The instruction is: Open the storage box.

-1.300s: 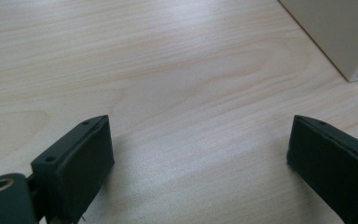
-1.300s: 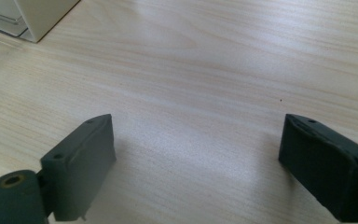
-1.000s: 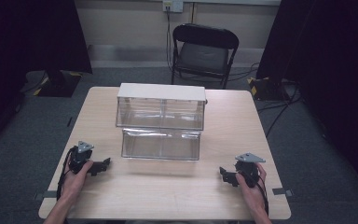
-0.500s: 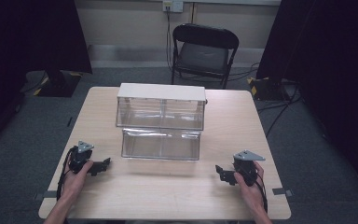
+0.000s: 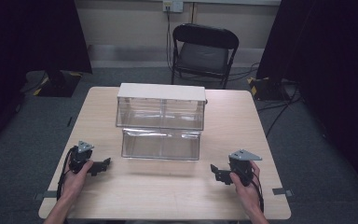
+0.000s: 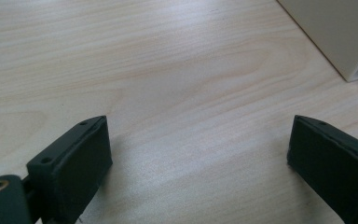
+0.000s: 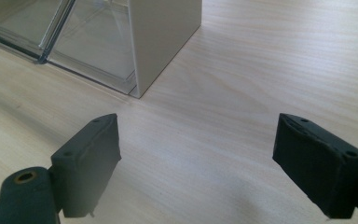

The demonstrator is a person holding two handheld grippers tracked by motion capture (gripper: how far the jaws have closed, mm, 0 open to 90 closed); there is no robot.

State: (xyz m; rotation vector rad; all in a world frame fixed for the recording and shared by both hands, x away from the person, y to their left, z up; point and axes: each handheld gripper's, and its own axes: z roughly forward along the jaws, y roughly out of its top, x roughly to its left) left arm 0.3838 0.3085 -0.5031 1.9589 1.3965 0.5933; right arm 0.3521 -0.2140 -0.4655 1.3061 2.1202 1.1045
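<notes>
Your left gripper [image 5: 103,164] rests unmoved, jaws wide apart and empty. Ahead of both sits the clear drawer cabinet [image 5: 161,122], its lower drawer pulled out. Your right gripper [image 5: 217,173], equally spread, has edged inward, suggesting an approach.

Light wood table [image 5: 242,116] at centre, on grey carpet floor [image 5: 98,77]. Beyond the table's far edge, a black folding chair [image 5: 204,51], facing it. Behind the chair, a pale wall [image 5: 121,23] with a socket plate [image 5: 173,5] and a cable hanging down. Dark curtains [image 5: 28,32] left and right of the chair. Right of the chair, cables [image 5: 279,100] across the floor.
</notes>
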